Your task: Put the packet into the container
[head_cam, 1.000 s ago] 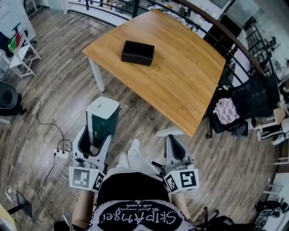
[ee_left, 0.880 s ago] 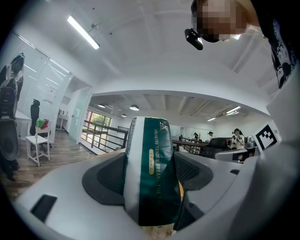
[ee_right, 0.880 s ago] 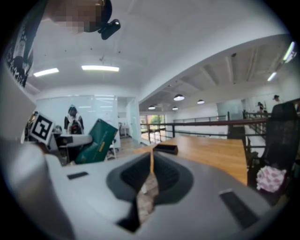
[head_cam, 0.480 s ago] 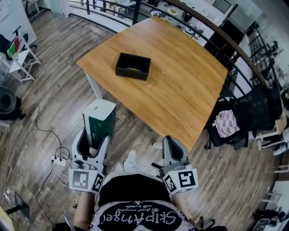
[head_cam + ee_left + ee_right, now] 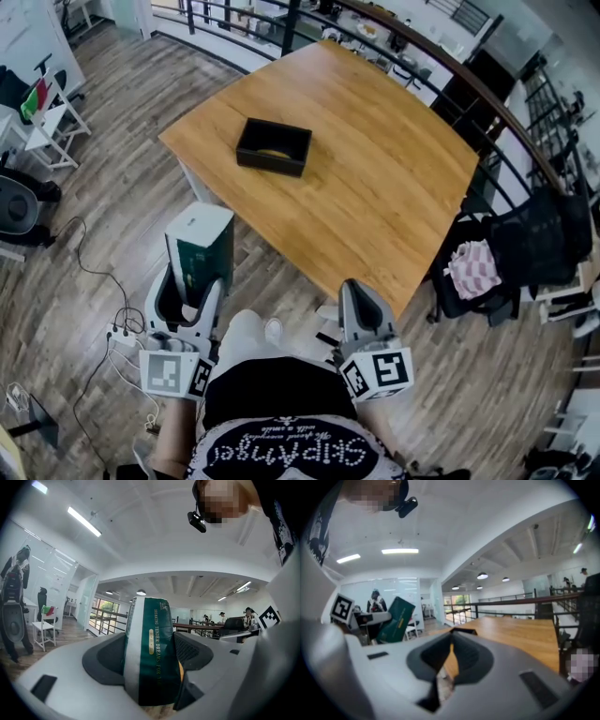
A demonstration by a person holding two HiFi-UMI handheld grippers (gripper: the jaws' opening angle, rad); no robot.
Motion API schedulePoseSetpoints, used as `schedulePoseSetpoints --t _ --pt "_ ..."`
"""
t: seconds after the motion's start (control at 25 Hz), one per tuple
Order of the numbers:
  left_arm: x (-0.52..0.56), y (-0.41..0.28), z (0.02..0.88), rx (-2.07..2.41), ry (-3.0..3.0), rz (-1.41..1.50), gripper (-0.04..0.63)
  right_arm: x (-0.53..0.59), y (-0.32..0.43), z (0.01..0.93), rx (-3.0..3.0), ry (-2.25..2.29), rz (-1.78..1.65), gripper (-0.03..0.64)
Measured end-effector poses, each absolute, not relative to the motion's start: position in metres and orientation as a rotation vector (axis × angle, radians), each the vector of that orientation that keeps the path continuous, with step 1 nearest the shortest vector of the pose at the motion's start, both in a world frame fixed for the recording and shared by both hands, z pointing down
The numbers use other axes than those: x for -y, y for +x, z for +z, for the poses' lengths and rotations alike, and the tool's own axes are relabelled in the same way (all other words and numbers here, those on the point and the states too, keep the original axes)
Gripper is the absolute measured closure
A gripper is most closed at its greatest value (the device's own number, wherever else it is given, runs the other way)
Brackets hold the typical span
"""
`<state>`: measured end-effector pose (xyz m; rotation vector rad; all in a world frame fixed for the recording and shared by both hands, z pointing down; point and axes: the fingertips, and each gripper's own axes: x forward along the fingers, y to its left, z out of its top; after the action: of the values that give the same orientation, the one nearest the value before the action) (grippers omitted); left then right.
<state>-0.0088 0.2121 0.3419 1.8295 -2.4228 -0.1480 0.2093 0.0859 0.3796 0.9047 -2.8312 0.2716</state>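
Left gripper point(image 5: 190, 286) clamped on green-white packet point(image 5: 200, 246); packet upright, long axis along jaws, held near side of wooden table point(image 5: 394, 197). Black open container point(image 5: 273, 147) on table, far and slightly right of packet. Left gripper nearer. Right gripper point(image 5: 354, 292) jaws together, empty.

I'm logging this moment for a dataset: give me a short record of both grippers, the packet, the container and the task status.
left gripper: shut on the green and white packet
right gripper: jaws together, nothing between them
packet: upright, over the floor, short of the wooden table
container: black open box on that table
task status: packet not yet in the container
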Motion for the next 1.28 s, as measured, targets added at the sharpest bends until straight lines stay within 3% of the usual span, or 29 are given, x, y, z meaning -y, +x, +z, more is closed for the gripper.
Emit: schedulePoseSetpoints --t 0.56,1.28 --pt "-0.181 -0.027 0.341 2.418 1.836 -0.131 0.245 -0.055 0.19 0.386 2.827 0.913 0.317 0.577" --pt "-0.063 -0.162 0.345 2.263 1.956 -0.177 0.246 0.036 0.063 0.386 2.739 1.038 0.326 0.577"
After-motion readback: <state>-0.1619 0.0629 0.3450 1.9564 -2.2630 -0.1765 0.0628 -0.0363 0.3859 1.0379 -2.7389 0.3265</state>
